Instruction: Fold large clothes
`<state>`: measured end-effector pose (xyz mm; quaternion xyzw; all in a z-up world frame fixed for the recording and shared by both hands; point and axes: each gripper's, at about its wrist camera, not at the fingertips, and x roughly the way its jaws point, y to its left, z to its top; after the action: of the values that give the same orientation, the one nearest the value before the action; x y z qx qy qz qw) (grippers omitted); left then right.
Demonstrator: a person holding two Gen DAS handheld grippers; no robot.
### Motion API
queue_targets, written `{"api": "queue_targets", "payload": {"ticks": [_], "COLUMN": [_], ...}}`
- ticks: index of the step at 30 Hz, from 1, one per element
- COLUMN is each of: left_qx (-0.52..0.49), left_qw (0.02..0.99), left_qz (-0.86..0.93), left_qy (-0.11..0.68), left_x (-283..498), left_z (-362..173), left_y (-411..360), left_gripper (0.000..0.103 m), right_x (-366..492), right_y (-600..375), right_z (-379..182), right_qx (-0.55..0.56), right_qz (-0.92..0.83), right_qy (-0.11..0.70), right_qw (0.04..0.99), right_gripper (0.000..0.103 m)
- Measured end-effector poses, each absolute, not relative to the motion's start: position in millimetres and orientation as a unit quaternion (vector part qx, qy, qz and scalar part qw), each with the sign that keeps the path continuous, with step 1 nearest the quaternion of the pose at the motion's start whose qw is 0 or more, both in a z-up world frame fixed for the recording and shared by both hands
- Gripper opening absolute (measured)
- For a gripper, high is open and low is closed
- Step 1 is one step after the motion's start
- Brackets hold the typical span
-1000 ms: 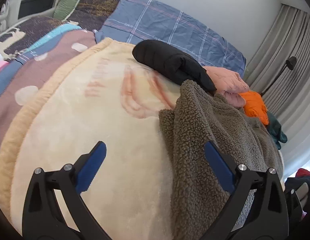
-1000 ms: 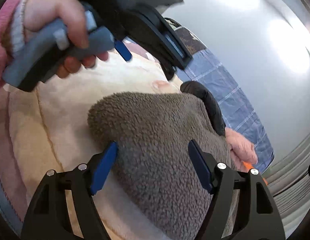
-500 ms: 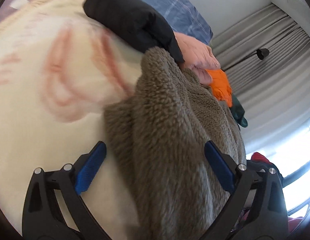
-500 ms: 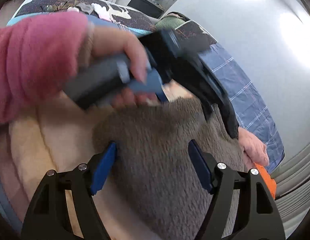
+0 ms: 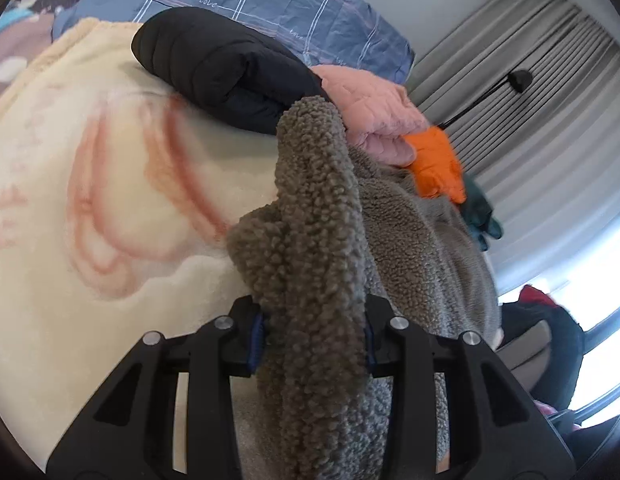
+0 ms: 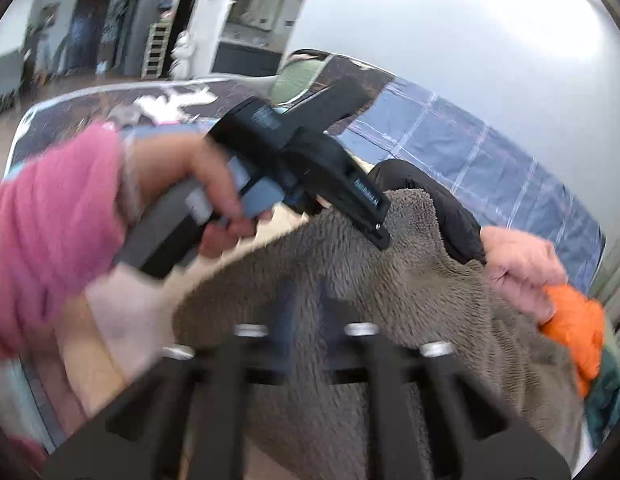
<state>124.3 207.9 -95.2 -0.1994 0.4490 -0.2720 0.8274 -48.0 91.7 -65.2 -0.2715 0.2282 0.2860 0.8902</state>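
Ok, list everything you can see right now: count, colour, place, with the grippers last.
fleece garment: one, grey-brown, on the blanket, a fold pinched up.
blanket: one, cream with pink print, under the fleece garment.
puffer jacket: one, black, folded, beyond the fleece garment.
quilted garment: one, pink, right of the puffer jacket.
orange garment: one, beside the quilted garment.
green garment: one, dark, past the orange garment.
checked sheet: one, blue, far end of the bed.
curtains: grey, far right.
left hand: pink sleeve, holds the left gripper.
left gripper: black, blue pads, shut on the fleece.
right gripper: black, blurred, over the fleece.
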Motion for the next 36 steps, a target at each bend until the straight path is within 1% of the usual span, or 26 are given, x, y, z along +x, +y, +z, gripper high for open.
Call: {"api": "queue_targets", "payload": {"ticks": [2,5,7,8,10,11,13,17,18,20,22,23,24,25,26,27,29,36], "left_qx": [-0.190,-0.201,-0.206,-0.207,-0.206,-0.203,-0.194,-0.188,-0.190,-0.196,-0.216,-0.221,-0.224,-0.223,-0.224,-0.222,-0.216,-0.180], "left_qw": [0.830,0.828,0.826,0.826,0.826,0.827,0.829,0.827,0.825,0.823,0.816,0.814,0.812,0.812,0.811,0.814,0.822,0.852], "left_qz": [-0.265,-0.258,-0.250,-0.246,-0.243,-0.242,-0.240,-0.236,-0.235,-0.236,-0.244,-0.248,-0.251,-0.257,-0.265,-0.271,-0.278,-0.315], "left_qy": [0.452,0.456,0.461,0.463,0.465,0.466,0.466,0.474,0.477,0.477,0.477,0.477,0.476,0.474,0.470,0.463,0.448,0.378], "left_x": [123,122,122,121,119,118,119,124,127,130,134,134,135,135,135,134,131,121], "left_z": [-93,-99,-105,-108,-111,-111,-111,-118,-122,-128,-135,-137,-138,-137,-135,-128,-113,-22], "left_y": [208,214,216,217,221,222,219,217,215,214,217,218,219,219,219,218,214,170], "left_gripper": [0.037,0.038,0.040,0.042,0.045,0.046,0.049,0.058,0.062,0.066,0.068,0.068,0.067,0.063,0.051,0.044,0.039,0.037], "right_x": [-61,-73,-81,-84,-90,-92,-98,-94,-92,-87,-83,-83,-82,-82,-82,-80,-74,-64], "right_y": [87,92,98,100,101,102,105,122,129,145,159,161,163,164,161,157,142,67], "right_z": [-78,-104,-112,-114,-116,-117,-127,-148,-151,-158,-163,-163,-162,-157,-148,-141,-112,-21], "right_qx": [-0.309,-0.366,-0.395,-0.402,-0.407,-0.408,-0.432,-0.487,-0.493,-0.508,-0.522,-0.522,-0.517,-0.509,-0.489,-0.469,-0.395,-0.202], "right_qz": [0.277,0.281,0.270,0.269,0.290,0.300,0.302,0.248,0.241,0.234,0.235,0.238,0.247,0.249,0.254,0.258,0.268,0.273], "right_qy": [0.210,0.212,0.183,0.178,0.184,0.190,0.188,0.157,0.150,0.136,0.118,0.117,0.123,0.123,0.125,0.129,0.142,0.131], "right_qw": [0.885,0.862,0.859,0.857,0.846,0.841,0.829,0.822,0.822,0.818,0.811,0.810,0.810,0.815,0.825,0.835,0.867,0.931], "right_gripper": [0.043,0.044,0.045,0.048,0.058,0.061,0.061,0.061,0.062,0.064,0.063,0.051,0.042,0.037,0.032,0.030,0.029,0.028]}}
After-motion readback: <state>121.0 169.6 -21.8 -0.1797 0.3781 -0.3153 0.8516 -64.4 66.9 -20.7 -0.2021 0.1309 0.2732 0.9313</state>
